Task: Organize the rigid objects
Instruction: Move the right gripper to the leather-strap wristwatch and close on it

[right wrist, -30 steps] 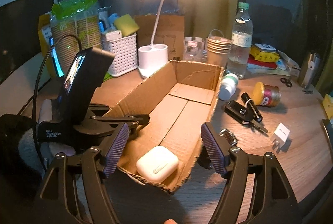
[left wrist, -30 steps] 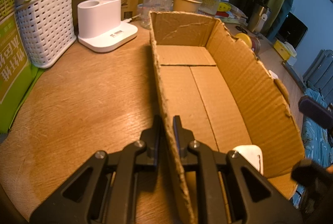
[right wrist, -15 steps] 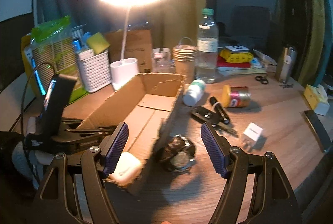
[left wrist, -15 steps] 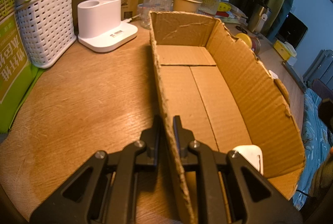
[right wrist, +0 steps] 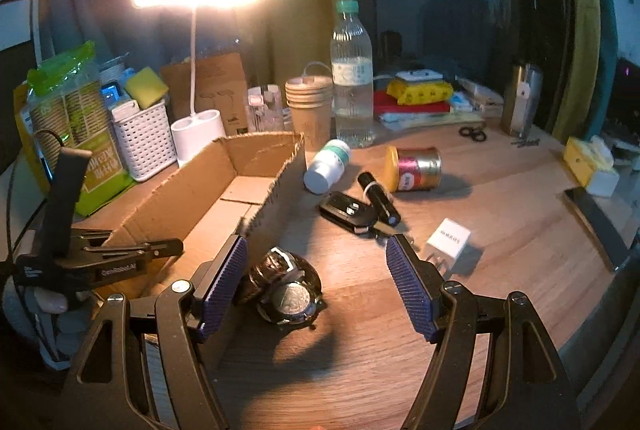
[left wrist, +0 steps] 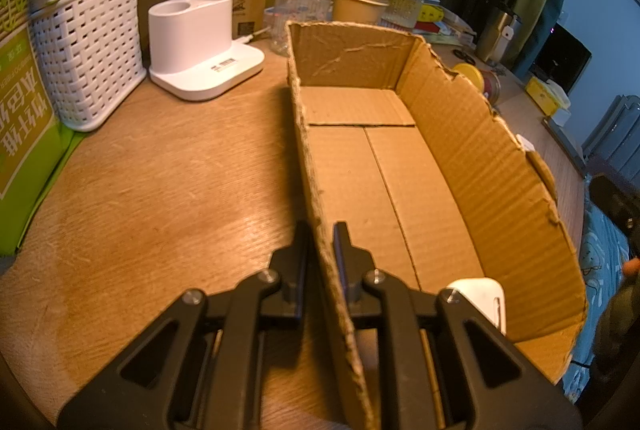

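Two grippers, split jobs. My left gripper (left wrist: pixel 320 242) is pinched on the near-left wall of the cardboard box (left wrist: pixel 472 166), steadying it; one white case (left wrist: pixel 486 296) sits in the box's near corner.

My right gripper (right wrist: pixel 316 280) is spread wide with nothing between the pads, hanging over the table (right wrist: pixel 500 230) just right of the box.

Next target, I reckon: the watch (right wrist: pixel 286 286). It lies at about 10 o'clock from the gap's centre, tucked close to my left-side pad (right wrist: pixel 222 284) and right beside the box wall. Strap end points toward 11 o'clock. Right hand is the nearer one; left is busy.

Charger (right wrist: pixel 448 240) at 1 o'clock, key fob (right wrist: pixel 346 210) at 12.
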### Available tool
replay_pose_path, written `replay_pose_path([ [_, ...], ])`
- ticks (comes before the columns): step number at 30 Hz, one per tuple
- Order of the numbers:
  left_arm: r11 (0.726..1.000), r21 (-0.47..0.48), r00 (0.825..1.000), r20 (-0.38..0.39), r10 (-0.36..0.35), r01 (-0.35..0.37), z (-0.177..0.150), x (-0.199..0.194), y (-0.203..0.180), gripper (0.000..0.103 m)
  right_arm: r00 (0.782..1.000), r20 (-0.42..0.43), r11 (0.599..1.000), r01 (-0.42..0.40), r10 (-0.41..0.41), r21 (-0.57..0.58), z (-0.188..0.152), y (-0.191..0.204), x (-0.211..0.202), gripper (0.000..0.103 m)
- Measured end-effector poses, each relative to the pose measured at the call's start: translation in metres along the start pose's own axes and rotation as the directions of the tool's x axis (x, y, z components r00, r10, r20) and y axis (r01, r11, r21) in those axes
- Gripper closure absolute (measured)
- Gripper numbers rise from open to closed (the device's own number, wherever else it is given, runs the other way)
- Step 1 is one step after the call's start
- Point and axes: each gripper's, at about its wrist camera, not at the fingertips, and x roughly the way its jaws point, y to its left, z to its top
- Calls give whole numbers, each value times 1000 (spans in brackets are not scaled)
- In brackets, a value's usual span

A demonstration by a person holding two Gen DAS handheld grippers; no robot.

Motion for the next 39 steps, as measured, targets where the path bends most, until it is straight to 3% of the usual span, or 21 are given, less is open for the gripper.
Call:
replay_pose_path([
  [14, 1000, 0, 1000, 0, 0, 0, 0, 0, 0, 90, 991, -59, 989, -117, 123, 94, -12, -12, 31, 27],
  [26, 1000, 0, 1000, 0, 0, 0, 0, 0, 0, 90, 998, -51, 992, 46, -40, 116, -10, -41, 22, 27],
  [32, 1000, 0, 1000, 0, 0, 0, 0, 0, 0, 90, 999, -50, 994, 15, -10, 106, -12, -32, 28, 27],
  [39, 1000, 0, 1000, -1, 0, 0, 0, 0, 0, 90, 993, -116, 996, 29, -19, 81, -19, -21, 51, 27],
])
